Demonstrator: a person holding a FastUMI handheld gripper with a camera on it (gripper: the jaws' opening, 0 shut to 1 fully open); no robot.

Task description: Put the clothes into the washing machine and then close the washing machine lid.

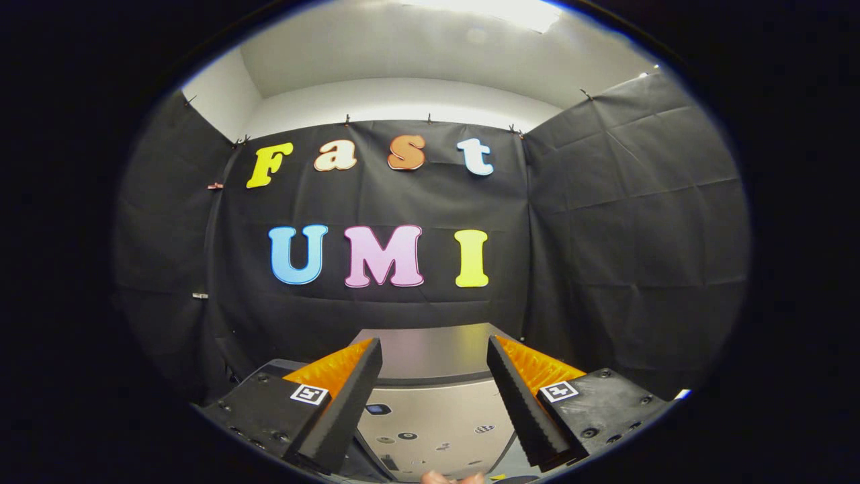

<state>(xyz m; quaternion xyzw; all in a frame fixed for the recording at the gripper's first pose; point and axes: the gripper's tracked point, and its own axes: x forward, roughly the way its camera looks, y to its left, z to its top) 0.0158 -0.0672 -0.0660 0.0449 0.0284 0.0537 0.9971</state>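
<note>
Left finger (349, 396) and right finger (521, 396) of the tool (435, 403) spread well apart, clamped on nothing, held above and tipped toward the booth wall rather than down. Between the fingers and just beyond them: the washer (430, 420), a silvery top with a darker control strip at its near edge and a few small round marks on the panel. Farther back, a raised metallic band (430, 353) across the washer, perhaps the lid standing up or the rear panel; cannot tell which, so lid open or shut stays unsettled. No clothes (449, 478) made out for sure; at the near edge of the washer, low between the fingers, a small pale-pink sliver that may be cloth or a fingertip, too little to tell.

Fits two stages alike: tool lifted on the way to fetch clothes, or lifted away with the load in and the lid down. Next move depends on that; calls for tipping the tool downward to bring the washer's top and the load into sight.
</note>
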